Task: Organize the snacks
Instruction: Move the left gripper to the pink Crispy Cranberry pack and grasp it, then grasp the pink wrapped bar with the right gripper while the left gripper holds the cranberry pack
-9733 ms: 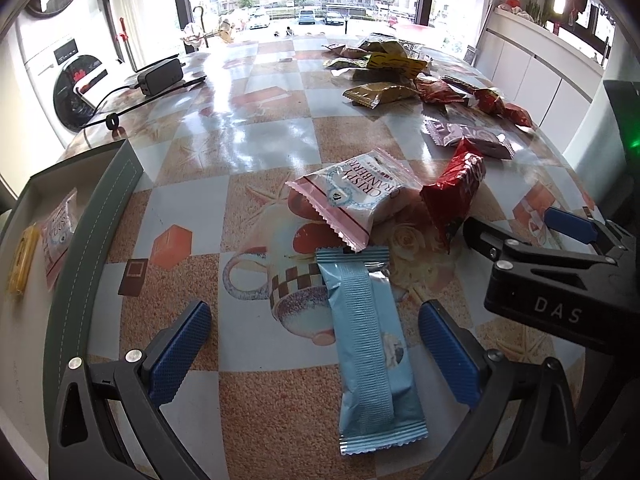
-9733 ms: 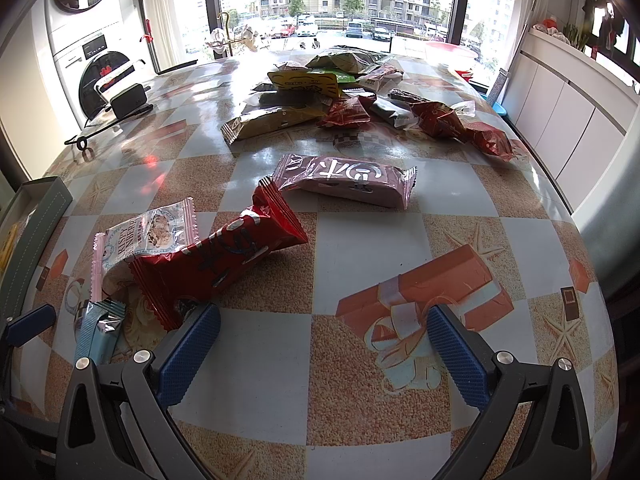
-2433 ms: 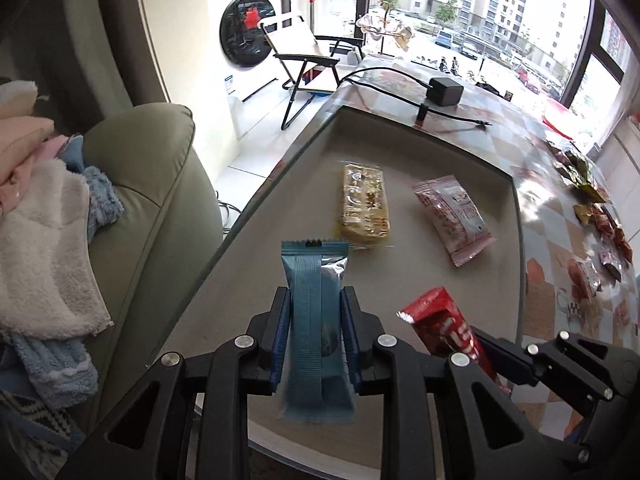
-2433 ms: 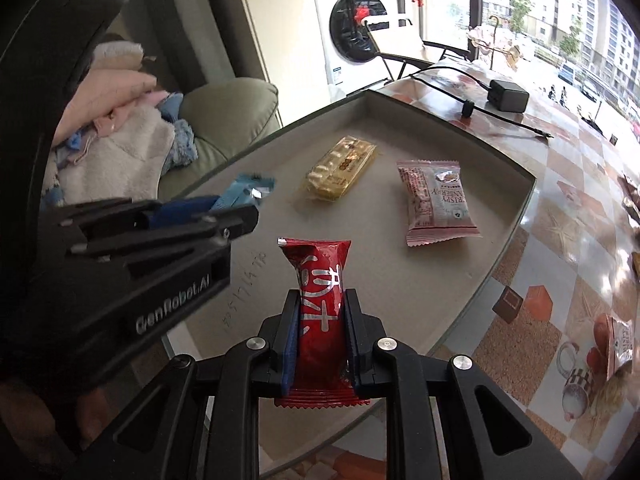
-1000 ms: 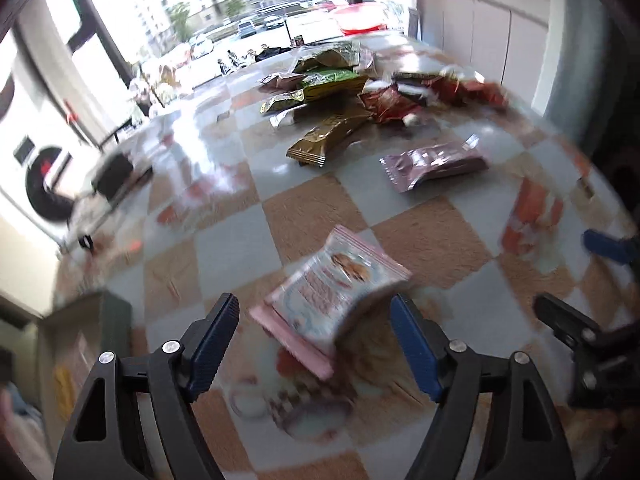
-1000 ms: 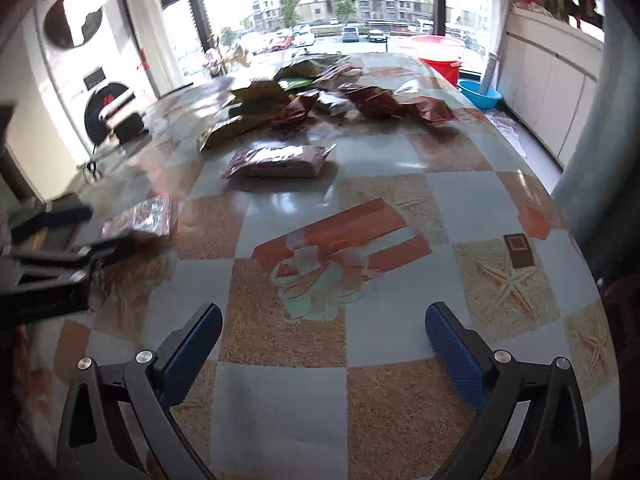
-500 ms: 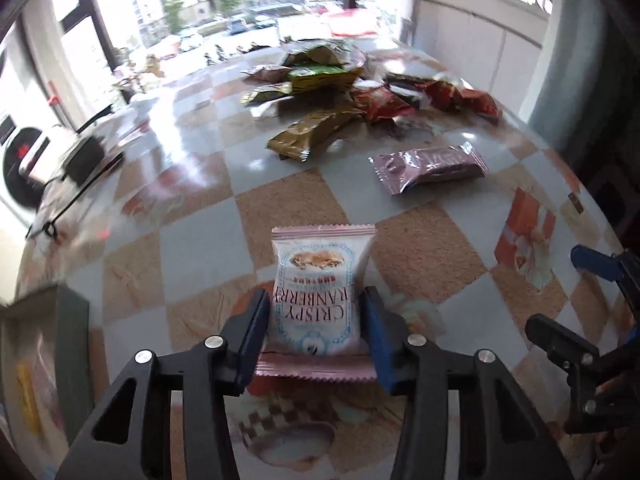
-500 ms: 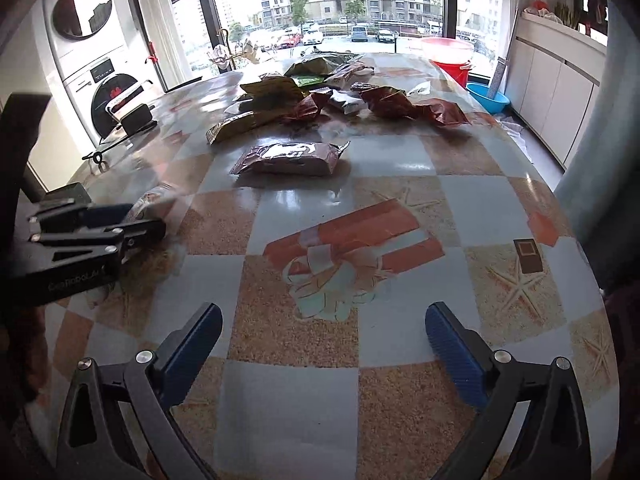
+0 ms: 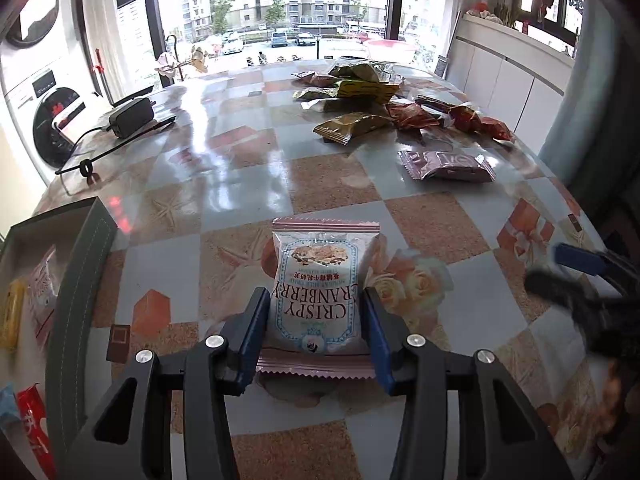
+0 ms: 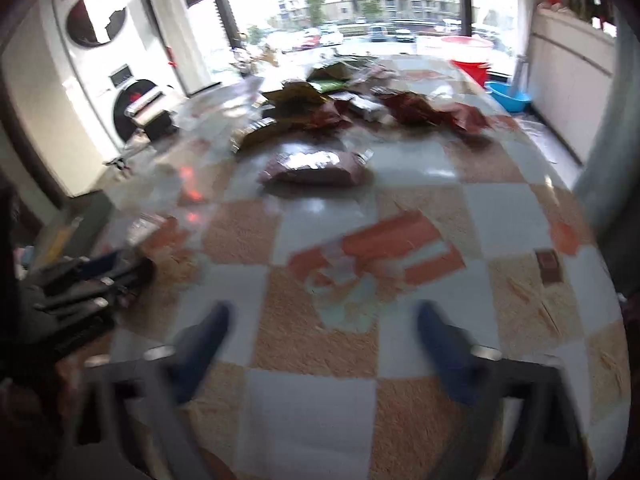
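The left hand-held gripper (image 9: 316, 322) clamps a cranberry snack packet (image 9: 320, 292) on the bench (image 9: 248, 184); the right hand-held gripper (image 10: 322, 336), jaws just narrowing, holds nothing.

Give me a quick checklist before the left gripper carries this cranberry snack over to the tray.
1. Left gripper clamped on cranberry packet: ok, pads press both sides.
2. Packet clear of other snacks: ok, the pink packet lies far off.
3. Tray has room: cannot tell, only a strip shows.
4. Right gripper out of the way: ok, off to the right, jaws just closing on nothing.
5. Packet lifted off the table: cannot tell.
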